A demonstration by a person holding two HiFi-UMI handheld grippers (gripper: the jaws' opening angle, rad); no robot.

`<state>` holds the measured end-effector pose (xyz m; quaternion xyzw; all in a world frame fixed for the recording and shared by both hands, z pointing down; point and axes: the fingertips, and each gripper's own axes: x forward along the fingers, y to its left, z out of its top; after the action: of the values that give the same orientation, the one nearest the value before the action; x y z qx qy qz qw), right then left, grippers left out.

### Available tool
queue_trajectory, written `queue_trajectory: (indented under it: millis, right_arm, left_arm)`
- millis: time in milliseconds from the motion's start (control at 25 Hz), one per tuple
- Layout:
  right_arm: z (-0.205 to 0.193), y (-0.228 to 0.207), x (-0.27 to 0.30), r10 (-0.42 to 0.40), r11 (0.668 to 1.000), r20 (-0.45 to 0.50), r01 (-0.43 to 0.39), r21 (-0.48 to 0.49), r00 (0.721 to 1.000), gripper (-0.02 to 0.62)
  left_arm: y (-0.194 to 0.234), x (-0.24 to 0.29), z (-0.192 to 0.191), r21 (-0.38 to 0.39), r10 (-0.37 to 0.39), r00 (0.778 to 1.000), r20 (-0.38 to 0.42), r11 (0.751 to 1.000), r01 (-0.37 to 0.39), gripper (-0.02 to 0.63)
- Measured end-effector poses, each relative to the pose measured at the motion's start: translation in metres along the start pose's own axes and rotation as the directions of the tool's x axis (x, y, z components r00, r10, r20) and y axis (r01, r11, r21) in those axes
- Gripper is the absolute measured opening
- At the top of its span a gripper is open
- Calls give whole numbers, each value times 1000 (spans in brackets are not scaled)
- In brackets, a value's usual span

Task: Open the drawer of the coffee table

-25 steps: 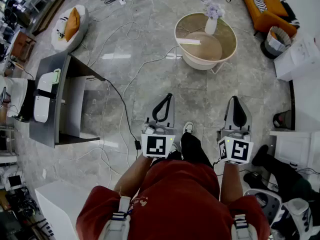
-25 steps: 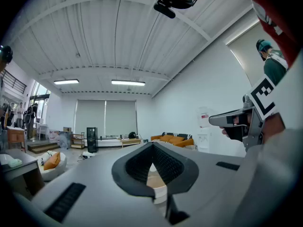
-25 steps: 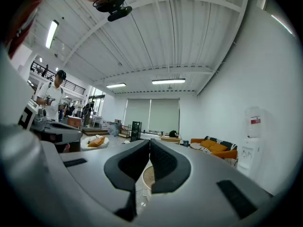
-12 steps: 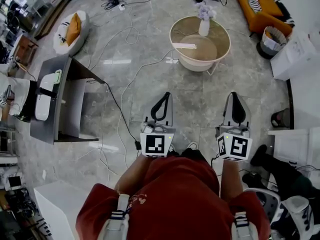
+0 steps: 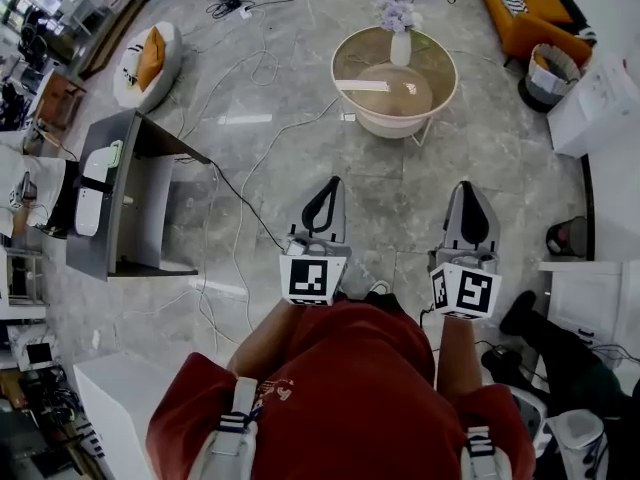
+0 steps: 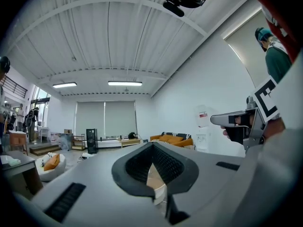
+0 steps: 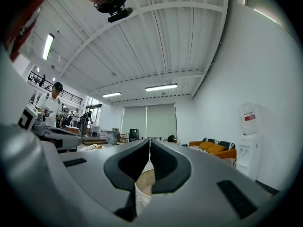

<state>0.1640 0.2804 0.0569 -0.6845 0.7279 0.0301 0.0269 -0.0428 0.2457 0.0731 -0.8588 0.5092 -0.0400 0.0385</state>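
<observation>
Coffee table (image 5: 430, 63) is the round one at the top middle of the head view, out ahead on the marble floor (image 5: 480, 148) and well apart from both grippers. Its drawer I honestly can't make out from any angle.

Only the head view gives the layout. It shows a white vase (image 5: 400, 50) on the table top with pale flowers (image 5: 397, 13) in it, plus a flat white strip (image 5: 362, 85) lying beside the vase. Off to the right there's a bin (image 5: 540, 63) with something white inside, can't tell what. On the left is a dark desk (image 5: 110, 248) with a white device (image 5: 90, 193) on it.

The gripper views show the room at eye level instead: ceiling, blinds and a water dispenser (image 7: 248, 126) on the right wall. Each one catches just a sliver of the table through its own jaws (image 6: 154, 178) (image 7: 142, 181).

Left gripper (image 5: 333, 181) (image 6: 152, 144) is closed tip to tip with nothing in it. Right gripper (image 5: 467, 186) (image 7: 149, 140) also has its jaws together and holds nothing. Both point level toward the table.
</observation>
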Motion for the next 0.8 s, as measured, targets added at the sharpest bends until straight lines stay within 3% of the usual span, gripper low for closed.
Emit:
queue_trajectory:
  millis: [400, 600, 800]
  right_arm:
    - [-29, -46, 24, 7, 999, -53, -5, 32, 999, 23]
    - [-40, -48, 62, 19, 1000, -58, -18, 16, 998, 23]
    - [-43, -45, 123, 4, 1000, -59, -3, 19, 998, 23]
  left_arm:
    - [-31, 45, -13, -6, 0, 999, -34, 1000, 0, 14]
    - [-16, 81, -22, -35, -2, 1000, -26, 999, 1, 14]
    - [16, 130, -29, -47, -27, 996, -82, 999, 23, 14]
